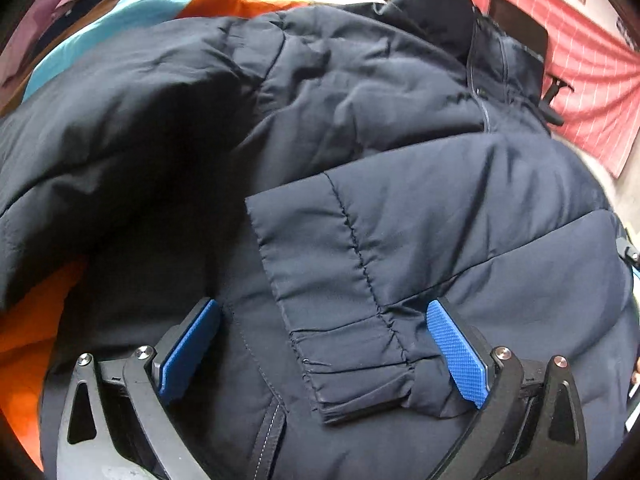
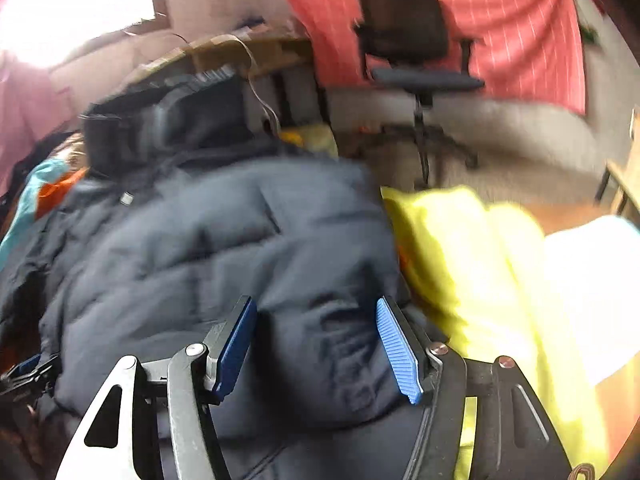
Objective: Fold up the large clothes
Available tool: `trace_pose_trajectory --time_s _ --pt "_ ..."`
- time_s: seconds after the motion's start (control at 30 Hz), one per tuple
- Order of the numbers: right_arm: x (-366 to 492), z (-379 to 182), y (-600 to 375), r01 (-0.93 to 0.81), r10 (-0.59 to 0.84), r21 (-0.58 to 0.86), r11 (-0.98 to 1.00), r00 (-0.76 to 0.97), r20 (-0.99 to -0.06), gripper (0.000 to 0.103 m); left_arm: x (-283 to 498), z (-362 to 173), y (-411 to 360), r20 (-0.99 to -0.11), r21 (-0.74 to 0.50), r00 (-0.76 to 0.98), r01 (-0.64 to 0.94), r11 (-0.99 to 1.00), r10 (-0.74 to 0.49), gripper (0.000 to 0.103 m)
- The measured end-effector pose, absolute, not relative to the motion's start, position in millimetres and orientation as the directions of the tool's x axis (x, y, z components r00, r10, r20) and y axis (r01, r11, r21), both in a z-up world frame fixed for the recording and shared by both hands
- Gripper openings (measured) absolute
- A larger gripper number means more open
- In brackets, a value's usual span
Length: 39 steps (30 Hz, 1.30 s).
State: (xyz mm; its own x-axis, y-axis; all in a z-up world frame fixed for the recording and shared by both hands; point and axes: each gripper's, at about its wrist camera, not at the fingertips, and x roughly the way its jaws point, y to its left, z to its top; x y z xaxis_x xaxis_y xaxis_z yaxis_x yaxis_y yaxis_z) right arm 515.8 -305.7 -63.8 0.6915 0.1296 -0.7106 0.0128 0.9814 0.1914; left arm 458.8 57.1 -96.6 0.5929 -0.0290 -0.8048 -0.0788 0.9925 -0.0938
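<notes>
A dark navy padded jacket [image 1: 360,92] fills the left wrist view, its collar at the upper right. One sleeve lies folded across the body, and its cuff [image 1: 340,320] sits between the blue pads of my left gripper [image 1: 322,312], which is open and not closed on it. In the blurred right wrist view the same jacket [image 2: 208,240] bulges in a heap. My right gripper [image 2: 316,308] is open, its pads either side of a puffy fold of the jacket without pinching it.
Orange cloth [image 1: 28,332] and teal cloth [image 1: 120,8] lie under and behind the jacket. A bright yellow-green cloth [image 2: 460,264] and a white one [image 2: 588,280] lie to the right. A black office chair [image 2: 416,52] stands before a red hanging cloth [image 2: 520,20].
</notes>
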Motion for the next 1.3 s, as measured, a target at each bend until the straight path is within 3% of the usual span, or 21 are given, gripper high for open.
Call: trace_pose_trajectory --time_s 0.3,0.33,0.4,0.57,0.73,0.8,0.97,1.1,1.3 --pt "514 -76 -300 0.007 0.095 0.140 0.990 0.699 -0.709 0.066 461 -106 54 -0.795 -0.072 0.606 -0.081 0.994 -0.008 0.102" --pt "513 -76 -299 0.000 0.101 0.143 0.990 0.704 -0.703 0.069 456 -103 59 -0.778 -0.109 0.628 -0.083 0.991 -0.033 0.102" --pt "513 -76 -298 -0.025 0.125 0.154 0.988 0.713 -0.690 0.084 447 -95 69 -0.735 -0.203 0.672 -0.086 0.976 -0.094 0.102" --pt "510 -75 -287 -0.032 0.084 0.087 0.996 0.720 -0.689 0.098 416 -71 117 -0.640 -0.414 0.755 -0.183 0.892 -0.142 0.102" --pt "506 -61 -276 0.004 0.008 0.015 1.000 0.719 -0.694 0.099 371 -39 157 -0.607 -0.463 0.789 -0.255 0.849 -0.093 0.102" --pt "491 -45 -265 -0.002 0.010 0.014 1.000 0.759 -0.651 0.099 348 -27 176 -0.589 -0.455 0.805 -0.256 0.853 -0.073 0.102" --pt "460 -19 -211 -0.185 0.197 0.081 0.979 0.786 -0.586 0.100 292 -20 226 -0.597 -0.407 0.802 -0.335 0.850 0.030 0.102" --pt "452 -17 -149 -0.342 0.337 0.110 0.933 0.729 -0.595 0.100 253 -29 279 -0.635 -0.464 0.765 -0.487 0.740 0.105 0.102" --pt "467 -32 -72 -0.424 0.382 0.090 0.901 0.678 -0.628 0.100 213 -29 337 -0.642 -0.546 0.747 -0.603 0.582 0.172 0.102"
